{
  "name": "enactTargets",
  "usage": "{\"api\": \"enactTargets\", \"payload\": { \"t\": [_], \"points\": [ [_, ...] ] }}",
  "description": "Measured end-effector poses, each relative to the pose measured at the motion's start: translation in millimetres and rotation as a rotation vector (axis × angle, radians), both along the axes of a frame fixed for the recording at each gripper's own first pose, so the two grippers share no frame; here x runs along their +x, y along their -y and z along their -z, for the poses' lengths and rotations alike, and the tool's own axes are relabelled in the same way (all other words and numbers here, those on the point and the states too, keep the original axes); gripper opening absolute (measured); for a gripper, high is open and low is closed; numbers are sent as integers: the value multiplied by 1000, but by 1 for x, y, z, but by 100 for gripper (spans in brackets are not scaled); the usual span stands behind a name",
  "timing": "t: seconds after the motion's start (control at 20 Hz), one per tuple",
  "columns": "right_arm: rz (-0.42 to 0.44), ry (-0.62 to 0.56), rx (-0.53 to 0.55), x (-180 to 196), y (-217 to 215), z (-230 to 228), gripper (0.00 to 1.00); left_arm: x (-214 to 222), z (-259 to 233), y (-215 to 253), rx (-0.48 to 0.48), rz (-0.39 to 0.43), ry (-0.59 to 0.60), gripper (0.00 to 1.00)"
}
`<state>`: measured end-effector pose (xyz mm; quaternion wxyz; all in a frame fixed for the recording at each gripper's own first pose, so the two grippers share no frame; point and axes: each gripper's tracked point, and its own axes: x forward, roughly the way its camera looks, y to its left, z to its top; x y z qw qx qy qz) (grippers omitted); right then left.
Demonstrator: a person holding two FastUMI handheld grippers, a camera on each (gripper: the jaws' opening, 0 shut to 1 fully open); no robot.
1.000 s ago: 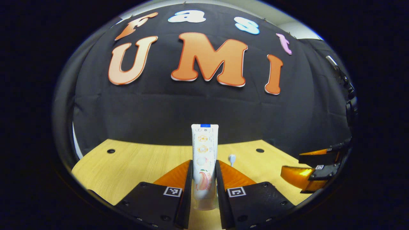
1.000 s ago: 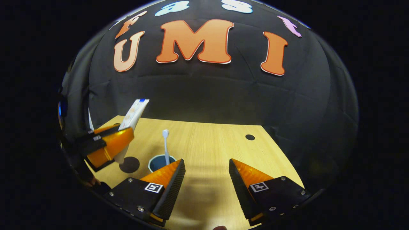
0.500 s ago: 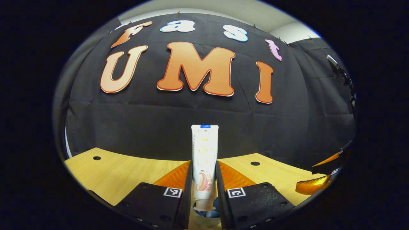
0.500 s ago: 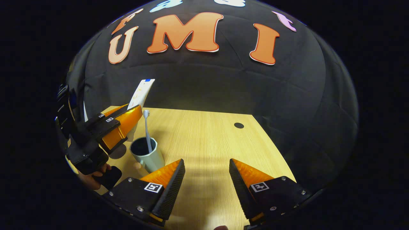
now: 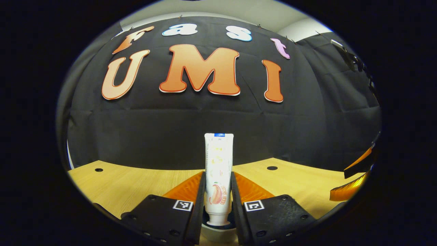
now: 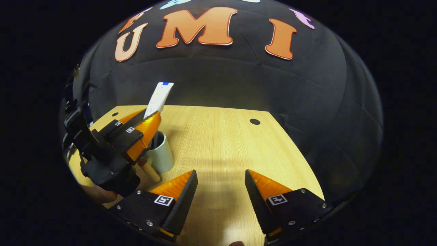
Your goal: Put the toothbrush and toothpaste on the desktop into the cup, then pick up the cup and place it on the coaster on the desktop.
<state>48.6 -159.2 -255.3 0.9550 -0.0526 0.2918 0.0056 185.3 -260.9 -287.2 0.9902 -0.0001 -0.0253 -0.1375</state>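
Note:
My left gripper (image 5: 218,175) is shut on a white toothpaste tube (image 5: 218,153), which stands upright with its cap down. The cap hangs just over the mouth of a pale cup (image 5: 218,234). In the right gripper view the same left gripper (image 6: 152,119) holds the toothpaste tube (image 6: 158,99) tilted above the cup (image 6: 161,155), which has a wooden handle (image 6: 150,171). The gripper body hides the inside of the cup. My right gripper (image 6: 220,184) stands open over bare table to the right of the cup, with nothing between its fingers.
The wooden table (image 6: 222,143) has small round holes (image 6: 254,121) near its far edge. The black booth wall rises right behind it. A hand (image 6: 97,193) holds the left gripper at the table's left side. The right gripper (image 5: 355,181) shows at the right edge of the left gripper view.
My left gripper has carried the toothpaste rightward over the cup and lowered it, so the cap now sits at the cup's mouth. The toothbrush has gone behind the gripper. The right gripper stays open.

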Motion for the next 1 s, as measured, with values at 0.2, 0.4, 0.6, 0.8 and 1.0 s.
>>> {"api": "enactTargets", "payload": {
  "t": [0.2,0.4,0.6,0.8,1.0],
  "points": [
    [7,9,0,2,-2,-3,86,-5,13,-5,3,-6,-41,44],
    [13,7,11,3,-9,-3,88,-16,19,-13,3,4,-78,47],
    [1,20,18,4,-20,-8,90,-28,22,-18,7,10,-108,48],
    [-7,27,25,6,-28,-14,90,-45,15,-25,-11,30,-150,58],
    [-17,39,33,6,-40,-26,91,-60,-6,-60,-38,-15,-195,81]
  ]
}}
